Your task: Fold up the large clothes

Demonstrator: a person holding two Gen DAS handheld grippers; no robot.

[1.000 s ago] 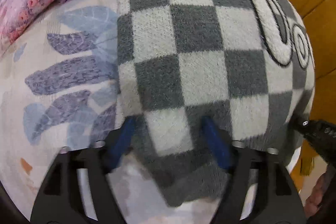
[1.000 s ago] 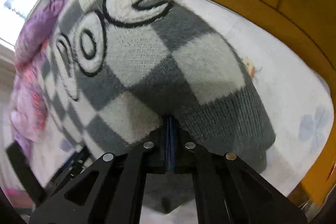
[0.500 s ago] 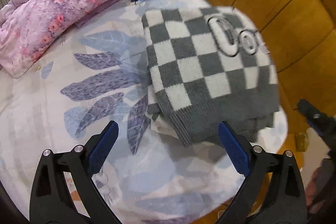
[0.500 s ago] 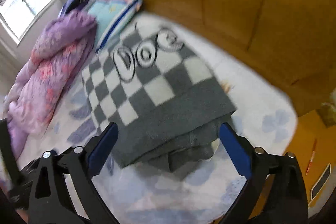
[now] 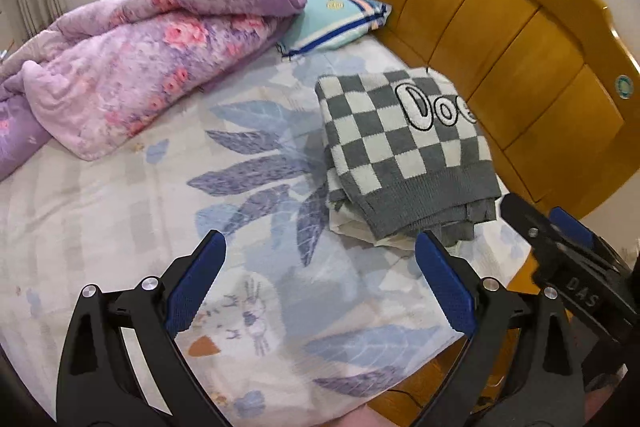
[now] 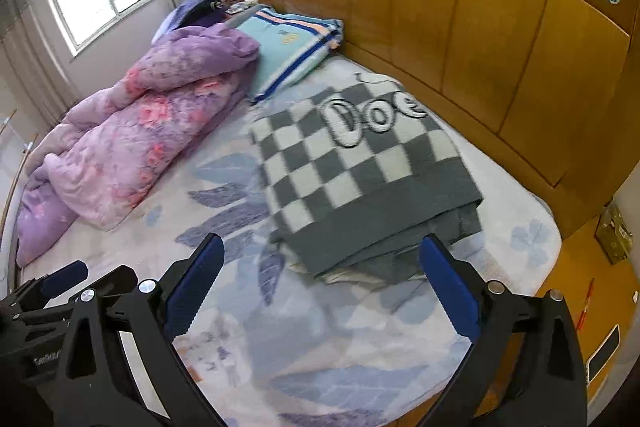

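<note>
I've just let go and lifted both my left gripper (image 5: 320, 283) and right gripper (image 6: 322, 285) away, jaws wide and empty, leaving the grey-and-white checkered knit sweater (image 5: 404, 151) folded on the leaf-print bedsheet (image 5: 120, 211) beside the wooden headboard (image 5: 500, 39), so the fold looks finished.

Sweater (image 5: 404, 155) reads "Doe", perhaps.

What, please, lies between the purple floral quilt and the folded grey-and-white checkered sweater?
Only bare leaf-print bedsheet separates purple floral quilt from checkered sweater, in both wrist views.

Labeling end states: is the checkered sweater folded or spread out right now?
Folded. The sweater lies on the bed as a compact rectangle, with stacked layers showing at its near edge. Neither claw touches it.
</note>
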